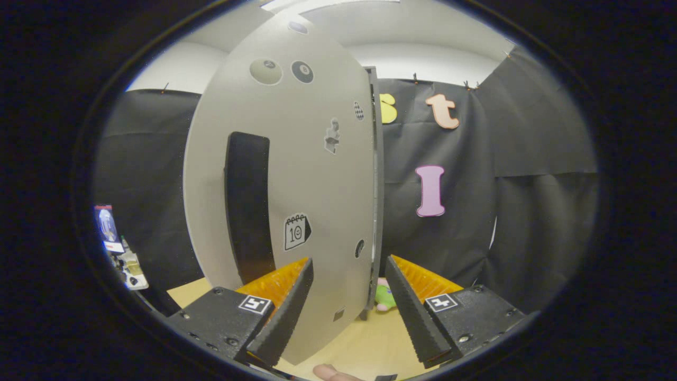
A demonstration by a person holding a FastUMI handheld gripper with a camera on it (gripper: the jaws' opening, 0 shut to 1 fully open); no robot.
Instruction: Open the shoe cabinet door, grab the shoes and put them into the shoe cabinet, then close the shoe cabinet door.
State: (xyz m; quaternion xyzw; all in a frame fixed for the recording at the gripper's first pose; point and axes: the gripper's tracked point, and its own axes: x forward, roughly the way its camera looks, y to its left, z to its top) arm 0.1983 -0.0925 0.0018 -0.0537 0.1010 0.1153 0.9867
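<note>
Gripper (349, 286) spread and empty, one cabinet (376, 211) just ahead with its one door (296, 174) looming large before the fingers, free edge between the tips, handle slot (247, 206) beyond the left finger. Hard to tell whether opening or closing is in hand; no shoe seen, so how much is left cannot be judged. One small green-and-pink toy (384, 299) on the floor by the cabinet's foot, one fingertip (330, 372) below the fingers.

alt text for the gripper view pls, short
The open gripper straddles the free edge of a grey shoe cabinet door with stickers and a dark vertical handle recess. Beyond it, a small green and pink toy lies on the wooden floor.
</note>
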